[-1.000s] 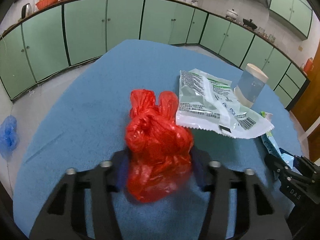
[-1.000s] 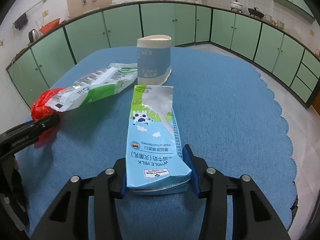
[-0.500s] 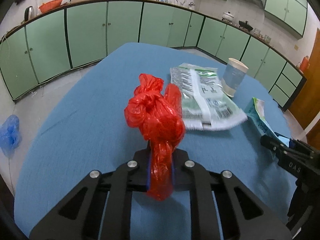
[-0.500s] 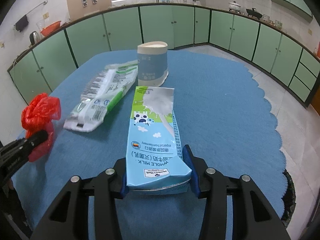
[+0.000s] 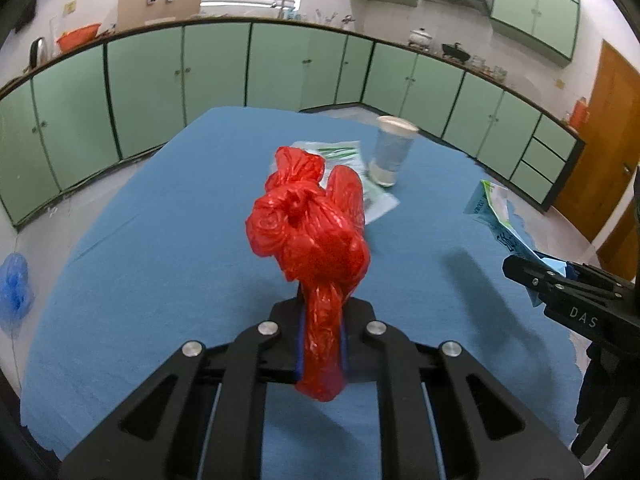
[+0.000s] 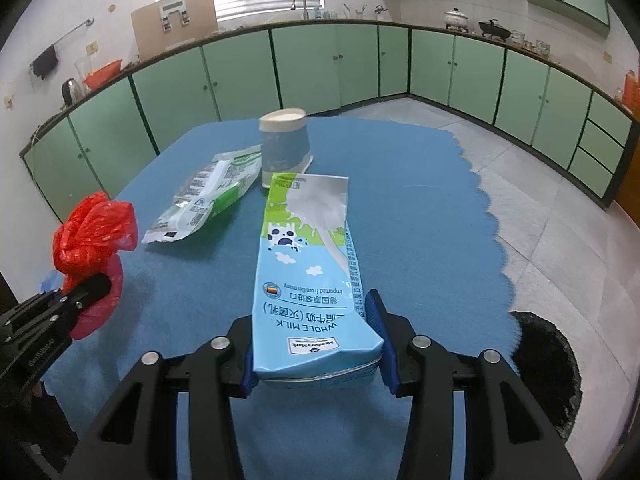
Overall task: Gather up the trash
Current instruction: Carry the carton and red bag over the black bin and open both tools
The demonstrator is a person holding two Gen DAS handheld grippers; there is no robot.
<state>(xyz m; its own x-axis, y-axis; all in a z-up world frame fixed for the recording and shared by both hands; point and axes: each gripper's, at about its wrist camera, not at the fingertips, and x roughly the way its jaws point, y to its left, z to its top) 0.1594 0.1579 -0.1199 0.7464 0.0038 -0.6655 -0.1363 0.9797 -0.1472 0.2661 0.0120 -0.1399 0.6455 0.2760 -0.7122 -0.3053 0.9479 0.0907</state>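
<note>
My left fingers [image 5: 322, 344] pinch the crumpled red plastic bag [image 5: 310, 224], right fingers [image 6: 316, 356] clamp the light-blue milk carton [image 6: 310, 276], long axis pointing toward the upturned paper cup [image 6: 285, 144].

A black two-finger right gripper [image 6: 316, 344] with blue pads clamps the base of a light-blue whole-milk carton [image 6: 310, 272], which points toward 12 o'clock above a round table covered in blue cloth [image 6: 420, 220]. Just past its far end stands a blue-and-white paper cup [image 6: 284, 148], with a crumpled green-and-white plastic wrapper [image 6: 204, 196] lying at 11 o'clock. At 9 o'clock, the black left gripper [image 6: 86, 290] pinches a knotted red plastic bag [image 6: 92, 240].
</note>
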